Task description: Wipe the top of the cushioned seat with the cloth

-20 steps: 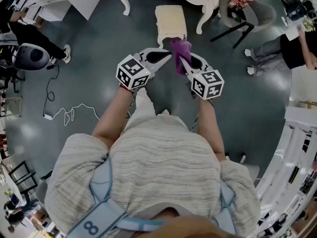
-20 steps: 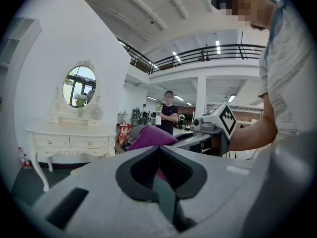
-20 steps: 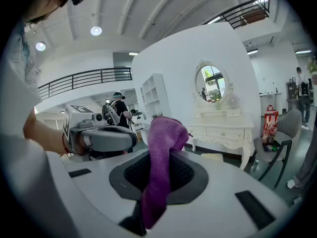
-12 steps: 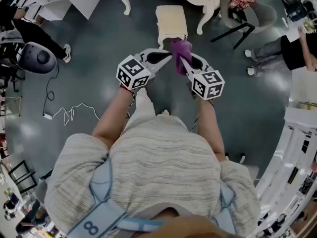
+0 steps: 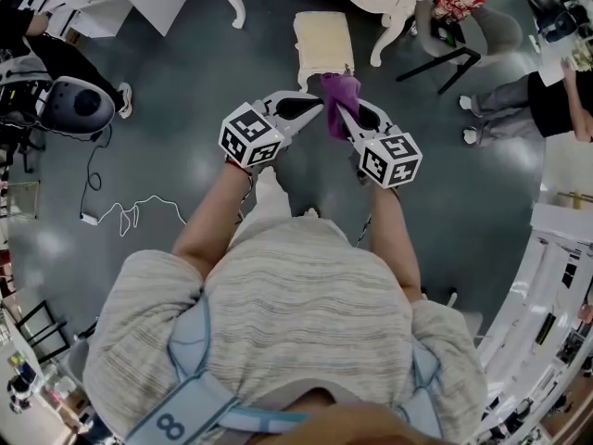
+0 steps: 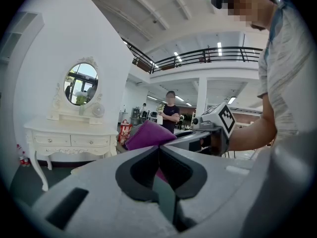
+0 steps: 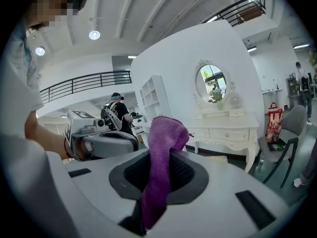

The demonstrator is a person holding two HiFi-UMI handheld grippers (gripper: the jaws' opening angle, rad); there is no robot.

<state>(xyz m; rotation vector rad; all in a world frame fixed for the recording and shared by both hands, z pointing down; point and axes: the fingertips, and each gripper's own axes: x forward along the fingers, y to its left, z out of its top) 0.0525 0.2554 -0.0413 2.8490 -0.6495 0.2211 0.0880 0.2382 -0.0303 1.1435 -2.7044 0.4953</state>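
Purple cloth (image 7: 162,143), bunched, droops from right gripper's (image 5: 341,117) clamped fingers; left gripper's (image 5: 313,108) fingers meet, empty.

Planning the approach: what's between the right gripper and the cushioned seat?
Head view: only the purple cloth held by the right gripper reaches toward the cushioned seat; nothing else.

— Where's the cloth?
— The purple cloth (image 7: 159,162) is bunched and clamped between the right gripper's (image 5: 345,117) jaws, one end poking past them.
— And the seat?
— The cream cushioned stool (image 5: 322,37) stands upright on the floor, just beyond the cloth.
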